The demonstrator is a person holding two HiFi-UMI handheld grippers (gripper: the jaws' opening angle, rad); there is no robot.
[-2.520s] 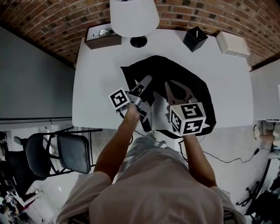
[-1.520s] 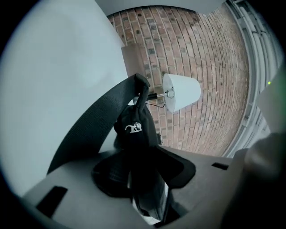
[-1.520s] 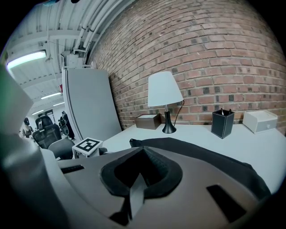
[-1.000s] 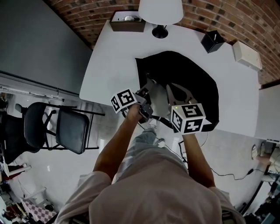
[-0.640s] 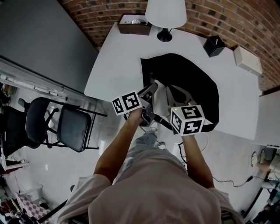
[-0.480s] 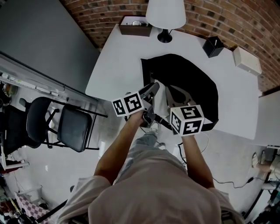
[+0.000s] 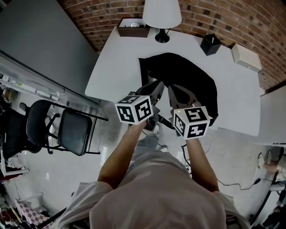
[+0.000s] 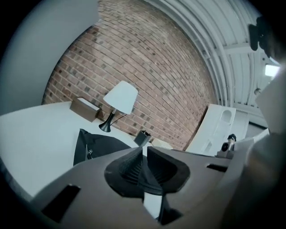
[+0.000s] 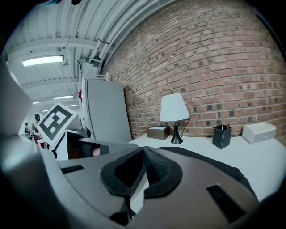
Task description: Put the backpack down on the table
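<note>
The black backpack (image 7: 190, 71) lies flat on the white table (image 7: 114, 67); it also shows as a dark heap (image 8: 96, 145) in the left gripper view and beyond the jaws (image 9: 214, 163) in the right gripper view. My left gripper (image 7: 156, 86) hangs above the backpack's near left edge. Its jaws are closing, a narrow slit still shows between the pads (image 8: 144, 154), and nothing is in it. My right gripper (image 7: 174, 91) is held beside it over the bag's near part, its pads meeting at the tips (image 9: 143, 154) with nothing between them.
At the table's far edge stand a lamp with a white shade (image 7: 161, 13), a brown box (image 7: 133, 27), a black pen holder (image 7: 210, 44) and a white box (image 7: 246, 56). Behind them is a brick wall. A black chair (image 7: 71, 132) stands on the floor to the left.
The left gripper has lifted off the backpack's near edge, rolled so its marker cube faces up, and narrowed its jaws. The right gripper has risen a little.
</note>
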